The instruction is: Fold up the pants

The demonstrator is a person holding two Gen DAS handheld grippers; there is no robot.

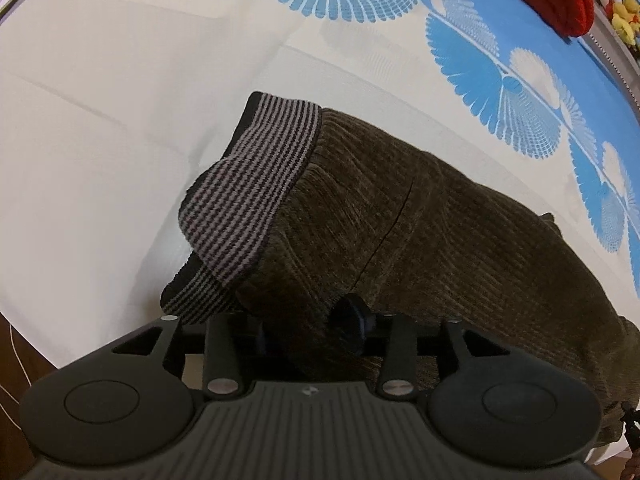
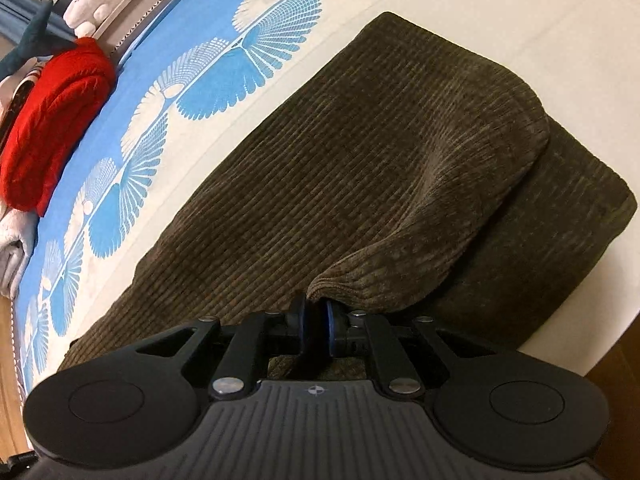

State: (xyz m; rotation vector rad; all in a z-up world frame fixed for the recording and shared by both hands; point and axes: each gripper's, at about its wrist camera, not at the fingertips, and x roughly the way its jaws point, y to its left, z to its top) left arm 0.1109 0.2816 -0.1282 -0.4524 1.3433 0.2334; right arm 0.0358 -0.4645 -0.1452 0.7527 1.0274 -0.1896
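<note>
I see the brown corduroy pants (image 2: 360, 152) lying folded on the cream and blue patterned bedspread (image 1: 100, 140), the striped grey-and-black waistband (image 1: 248, 196) turned up at one end. My right gripper (image 2: 316, 320) is clamped narrow on a bunched edge of the upper cloth layer, lifting it slightly off the layer below. My left gripper (image 1: 312, 328) points down onto the pants near the waistband; its jaws stand part-way apart, cloth lies between them, and I cannot tell whether the pads press on it. A red knitted garment (image 2: 52, 120) sits well apart at the bed's far edge, beside soft toys (image 2: 86, 10). No containers are in sight.
</note>
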